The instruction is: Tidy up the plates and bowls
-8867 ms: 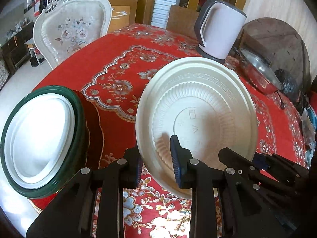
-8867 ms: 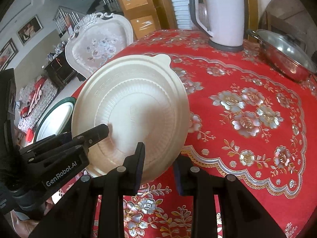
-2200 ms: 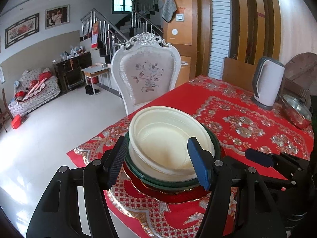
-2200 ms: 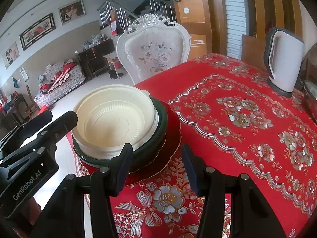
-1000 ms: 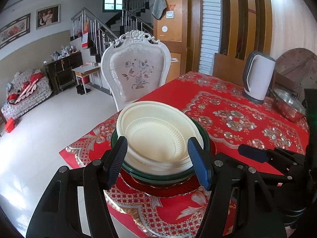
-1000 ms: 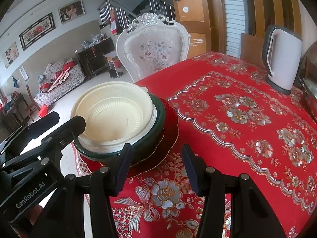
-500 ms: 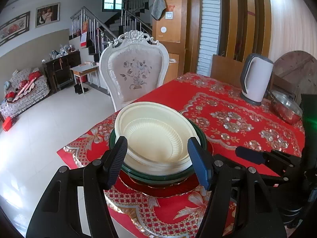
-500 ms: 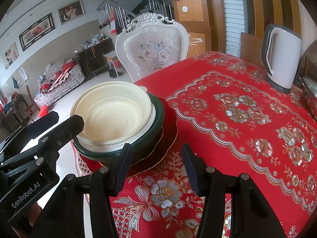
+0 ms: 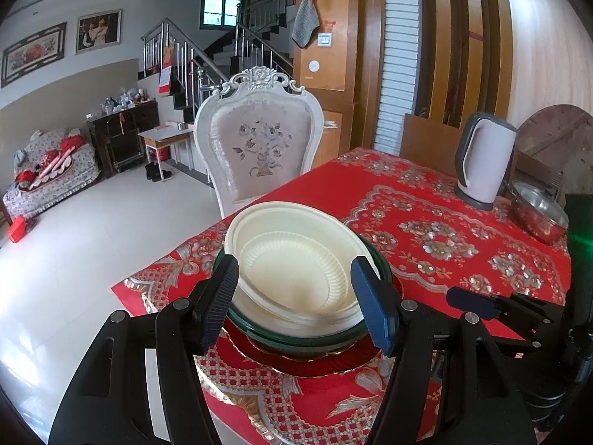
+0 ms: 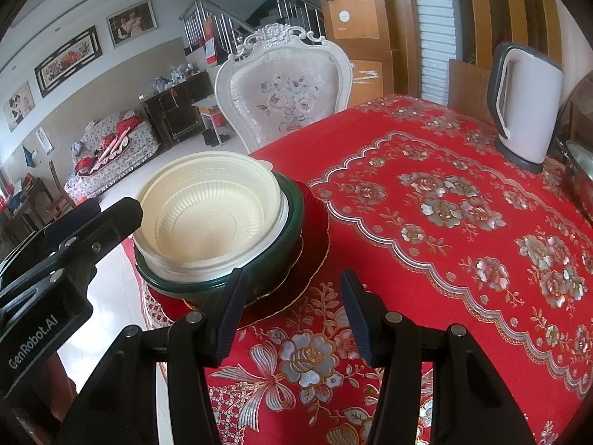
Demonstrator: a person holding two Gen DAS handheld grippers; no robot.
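A cream plastic bowl (image 9: 296, 259) sits nested in a white-lined dark green bowl (image 9: 378, 259), on a red gold-rimmed plate (image 9: 311, 365) at the table's near corner. The stack shows in the right wrist view too: cream bowl (image 10: 211, 215), green bowl (image 10: 285, 237), red plate (image 10: 315, 237). My left gripper (image 9: 294, 304) is open and empty, held back just in front of the stack. My right gripper (image 10: 292, 315) is open and empty, to the right of the stack above the cloth.
A red floral tablecloth (image 10: 444, 222) covers the table. A white electric kettle (image 9: 483, 159) and a steel lidded pot (image 9: 539, 215) stand at the far right. An ornate white chair (image 9: 259, 148) stands behind the stack. The table edge drops to the floor at left.
Both grippers have drawn back a little from the stack since a second ago. The cream bowl, held by both grippers 8.9 s ago, now rests in the green bowl.
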